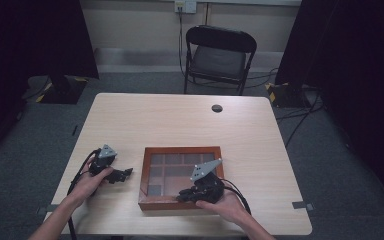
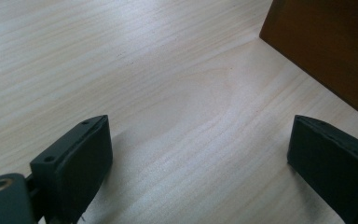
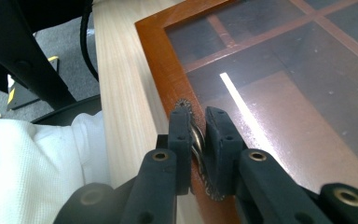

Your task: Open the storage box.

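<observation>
A brown wooden box (image 1: 180,149) with a glass lid over several compartments lies near the table's front edge. My right gripper (image 1: 182,196) is at the box's front rim. In the right gripper view its jaws (image 3: 199,126) are shut on a small ornate metal clasp (image 3: 196,140) fixed to the wooden frame (image 3: 158,51). My left gripper (image 1: 127,173) rests on the table just left of the box, held by the person's hand. In the left gripper view it (image 2: 200,140) stands open over bare wood with nothing between its fingers, and the box's side (image 2: 326,46) rises at the upper right.
A black folding chair (image 1: 219,55) stands beyond the table's far edge. A round cable hole (image 1: 217,108) sits near the back of the tabletop. A white garment (image 3: 28,163) shows just past the table's near edge. Cables trail from both grippers.
</observation>
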Tool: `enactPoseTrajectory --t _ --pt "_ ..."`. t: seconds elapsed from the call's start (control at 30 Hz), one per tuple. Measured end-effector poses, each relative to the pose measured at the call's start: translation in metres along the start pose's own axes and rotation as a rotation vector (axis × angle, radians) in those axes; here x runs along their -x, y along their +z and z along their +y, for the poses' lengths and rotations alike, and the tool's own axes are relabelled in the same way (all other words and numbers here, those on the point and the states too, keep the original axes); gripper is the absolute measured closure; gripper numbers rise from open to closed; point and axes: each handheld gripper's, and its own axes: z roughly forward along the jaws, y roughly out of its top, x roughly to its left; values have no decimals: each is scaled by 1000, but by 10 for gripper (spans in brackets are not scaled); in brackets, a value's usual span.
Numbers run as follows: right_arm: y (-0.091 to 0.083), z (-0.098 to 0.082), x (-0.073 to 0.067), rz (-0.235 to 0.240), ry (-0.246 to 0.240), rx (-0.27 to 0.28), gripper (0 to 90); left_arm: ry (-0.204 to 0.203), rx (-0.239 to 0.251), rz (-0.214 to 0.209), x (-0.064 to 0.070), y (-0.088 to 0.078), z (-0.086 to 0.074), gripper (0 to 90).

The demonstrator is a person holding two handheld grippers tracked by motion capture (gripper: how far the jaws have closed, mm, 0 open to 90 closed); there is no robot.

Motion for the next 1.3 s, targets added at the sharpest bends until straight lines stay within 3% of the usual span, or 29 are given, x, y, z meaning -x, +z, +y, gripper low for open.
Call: enactPoseTrajectory --t 0.3,0.5,1.3 --pt "0 4 -1 0 -3 -14 817 -1 1 0 0 0 0 59" --pt "-8 9 -1 9 -2 21 817 -8 8 1 1 0 0 59" --pt "-24 25 -1 10 29 60 817 -1 2 1 0 0 0 58"
